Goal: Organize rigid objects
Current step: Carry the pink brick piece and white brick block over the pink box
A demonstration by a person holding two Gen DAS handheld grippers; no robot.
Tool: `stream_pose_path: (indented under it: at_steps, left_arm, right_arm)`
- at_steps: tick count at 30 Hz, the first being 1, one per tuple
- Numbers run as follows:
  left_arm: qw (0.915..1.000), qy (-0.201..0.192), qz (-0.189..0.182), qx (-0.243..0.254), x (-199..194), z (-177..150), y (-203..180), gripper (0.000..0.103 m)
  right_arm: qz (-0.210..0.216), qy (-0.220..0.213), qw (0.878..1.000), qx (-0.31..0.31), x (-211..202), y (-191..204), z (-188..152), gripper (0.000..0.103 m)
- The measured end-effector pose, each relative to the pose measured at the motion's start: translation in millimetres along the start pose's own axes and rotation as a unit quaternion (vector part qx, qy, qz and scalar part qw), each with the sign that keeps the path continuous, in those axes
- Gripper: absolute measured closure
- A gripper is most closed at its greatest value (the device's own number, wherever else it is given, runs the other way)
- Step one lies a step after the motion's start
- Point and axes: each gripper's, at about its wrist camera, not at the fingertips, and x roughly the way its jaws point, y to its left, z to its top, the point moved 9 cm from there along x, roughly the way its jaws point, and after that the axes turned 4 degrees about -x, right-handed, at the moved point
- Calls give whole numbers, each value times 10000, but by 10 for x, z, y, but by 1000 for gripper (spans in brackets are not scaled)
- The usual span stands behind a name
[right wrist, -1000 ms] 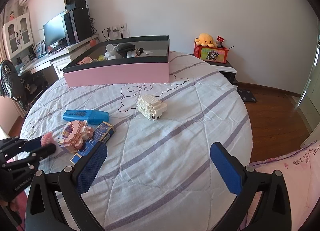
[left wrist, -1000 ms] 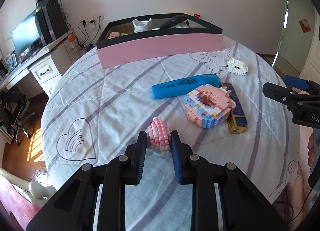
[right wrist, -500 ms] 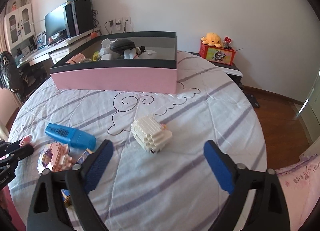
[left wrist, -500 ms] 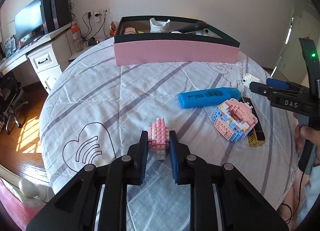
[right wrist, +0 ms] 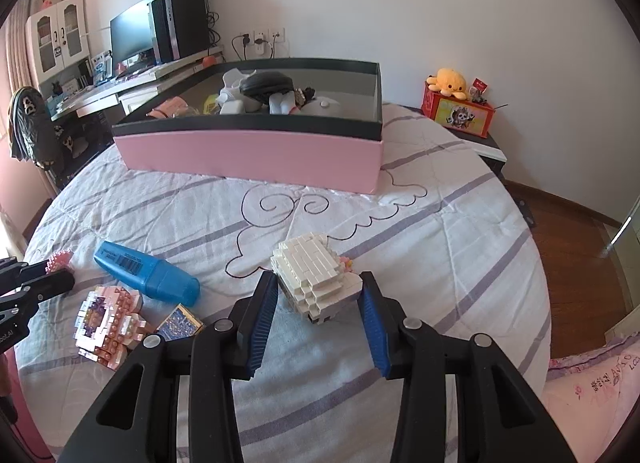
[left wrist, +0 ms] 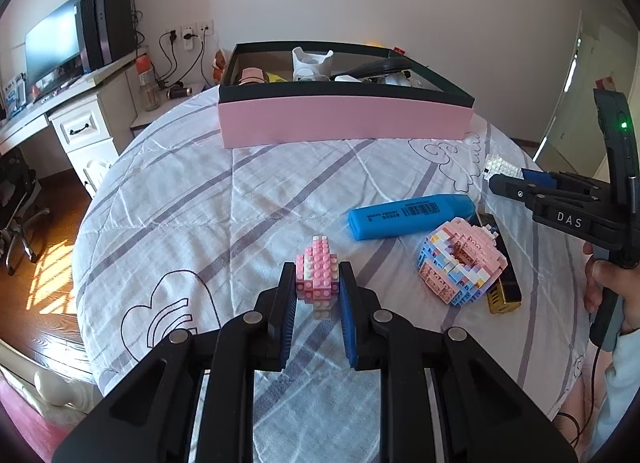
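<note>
A small pink brick model [left wrist: 318, 273] stands on the striped bedspread [left wrist: 200, 199], and my left gripper [left wrist: 317, 270] is shut on it. A white brick model [right wrist: 314, 277] lies between the fingers of my right gripper [right wrist: 317, 281]. Its jaws are closing, with the blue pads [right wrist: 260, 323] right at the model's sides. In the left wrist view the right gripper [left wrist: 516, 183] shows at the right edge, held by a hand [left wrist: 604, 283]. The left gripper [right wrist: 36, 287] shows at the left edge of the right wrist view.
A blue highlighter [left wrist: 412, 215] [right wrist: 148, 275], a pink-and-blue ring-shaped brick model [left wrist: 460, 267] [right wrist: 108, 319] and a yellow-blue box [left wrist: 502, 291] [right wrist: 180, 323] lie between the grippers. A pink box with a dark rim [left wrist: 344, 123] [right wrist: 252, 151], holding several items, stands at the back. A desk stands at the left.
The left jaws have shut on the pink model. My right gripper has moved up to the white model, and its wide jaws have narrowed around it.
</note>
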Motion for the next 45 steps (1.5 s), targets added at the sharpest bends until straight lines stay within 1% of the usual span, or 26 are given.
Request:
stream_pose_path:
  at_steps: [4, 6, 9, 11, 17, 22, 27, 31, 33, 38, 43, 45]
  left_arm:
    - [9998, -144, 77, 122, -88, 106, -45, 83]
    - [9995, -236, 87, 183, -142, 179, -80, 83]
    - [9985, -402, 176, 325, -214, 322, -131, 83]
    - [9978, -506, 169, 393, -256, 442, -170, 83]
    - [9939, -857, 204, 664, -297, 945, -281, 83]
    - [9914, -959, 302, 842, -128, 1455, -297, 83]
    - [9926, -838, 168, 866, 226, 1976, -275, 83]
    - [9938, -630, 203, 890, 599, 2259, -259, 83]
    - [9950, -476, 138, 867, 801, 2341, -256, 83]
    - [9959, -135, 134, 879, 1246, 2416, -286, 83]
    - [9949, 30, 138, 994, 1500, 2429, -353, 83]
    - [9952, 82, 135, 962, 1565, 2415, -350, 83]
  right_arm:
    - [15, -97, 10000, -2, -113, -3, 62, 61]
    - [58, -216, 9998, -7, -211, 11, 121, 61]
    - [104, -371, 9992, -73, -352, 56, 242, 61]
    - [125, -485, 9987, -137, -441, 86, 339, 61]
    - [109, -708, 9969, -331, -565, 132, 655, 61]
    - [137, -868, 9950, -475, -548, 132, 1010, 61]
    - [62, -861, 9947, -565, -335, 33, 1395, 61]
    - [23, -750, 9956, -568, -31, -36, 1609, 61]
    - [8, -627, 9962, -601, 170, -61, 1691, 61]
    - [-84, -293, 9973, -672, 675, -108, 1802, 61]
    - [-172, -52, 9974, -700, 990, -150, 1854, 61]
    - [-168, 69, 9975, -676, 1099, -176, 1842, 60]
